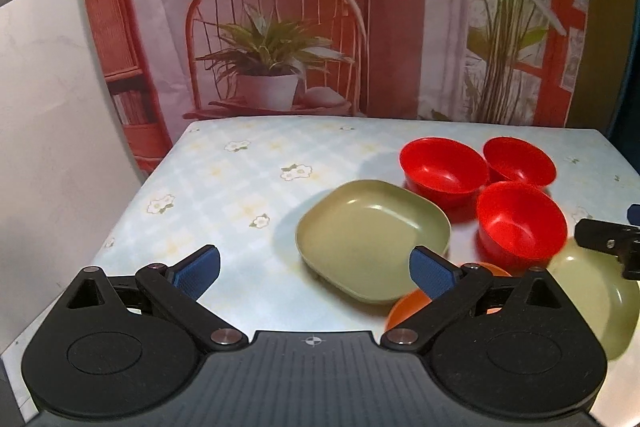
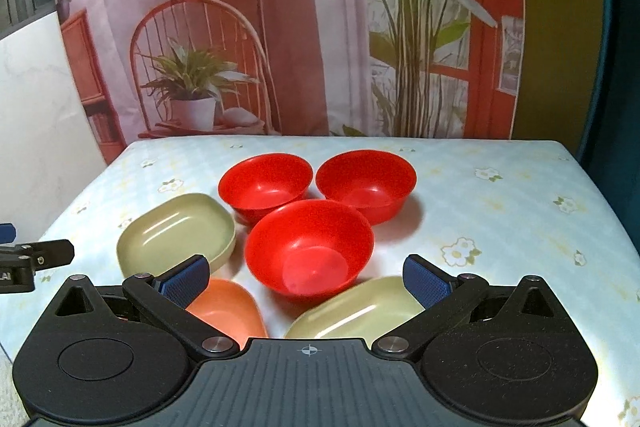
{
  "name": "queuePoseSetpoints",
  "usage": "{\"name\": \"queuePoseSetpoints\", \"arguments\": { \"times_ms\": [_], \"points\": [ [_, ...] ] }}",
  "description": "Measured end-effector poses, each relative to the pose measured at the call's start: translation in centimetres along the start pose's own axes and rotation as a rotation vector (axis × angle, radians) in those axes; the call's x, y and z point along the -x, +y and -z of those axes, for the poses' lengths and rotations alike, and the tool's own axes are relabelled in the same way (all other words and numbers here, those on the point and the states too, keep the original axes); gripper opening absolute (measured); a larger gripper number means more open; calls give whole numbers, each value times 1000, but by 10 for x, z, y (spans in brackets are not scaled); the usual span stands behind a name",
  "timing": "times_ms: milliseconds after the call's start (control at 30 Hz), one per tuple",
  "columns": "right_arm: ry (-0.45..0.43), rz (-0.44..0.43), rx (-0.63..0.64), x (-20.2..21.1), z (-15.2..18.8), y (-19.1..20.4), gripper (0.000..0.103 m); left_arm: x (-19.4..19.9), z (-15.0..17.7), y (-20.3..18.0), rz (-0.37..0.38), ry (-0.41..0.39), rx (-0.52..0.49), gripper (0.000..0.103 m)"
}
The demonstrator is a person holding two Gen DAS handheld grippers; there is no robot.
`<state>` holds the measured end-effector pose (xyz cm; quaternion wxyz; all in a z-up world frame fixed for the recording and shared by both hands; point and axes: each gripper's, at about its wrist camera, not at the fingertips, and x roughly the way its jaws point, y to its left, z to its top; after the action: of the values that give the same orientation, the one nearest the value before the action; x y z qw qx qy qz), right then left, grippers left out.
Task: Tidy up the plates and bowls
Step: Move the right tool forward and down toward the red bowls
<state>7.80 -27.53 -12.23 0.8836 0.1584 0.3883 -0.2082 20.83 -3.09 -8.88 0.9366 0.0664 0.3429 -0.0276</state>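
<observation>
Three red bowls stand close together on the table: a near one, a far left one and a far right one. A green square plate lies left of them. A second green plate and an orange plate lie nearest. My left gripper is open and empty, left of the first green plate. My right gripper is open and empty above the near plates.
The table has a pale flowered cloth. A printed backdrop of a chair and plants hangs behind its far edge. A white board stands at the left. The right gripper's tip shows in the left wrist view.
</observation>
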Motion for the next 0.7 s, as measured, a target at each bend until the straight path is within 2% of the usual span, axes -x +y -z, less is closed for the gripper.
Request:
{"name": "queuePoseSetpoints", "arguments": {
  "times_ms": [100, 233, 400, 600, 700],
  "points": [
    [-6, -1, 3, -5, -12, -1, 103, -4, -11, 4, 5, -19, 26, 92],
    [-36, 8, 6, -6, -32, -4, 103, -5, -29, 7, 13, -97, 68, 91],
    [-55, 21, 7, -8, -57, -10, 103, -11, -53, 2, 14, -92, 24, 91],
    [-97, 13, 43, -10, -90, -13, 103, -23, -79, 8, 1, -88, 5, 87],
    [-117, 13, 54, -12, -106, -16, 103, -25, -91, 8, 22, -92, -15, 83]
  ]
}}
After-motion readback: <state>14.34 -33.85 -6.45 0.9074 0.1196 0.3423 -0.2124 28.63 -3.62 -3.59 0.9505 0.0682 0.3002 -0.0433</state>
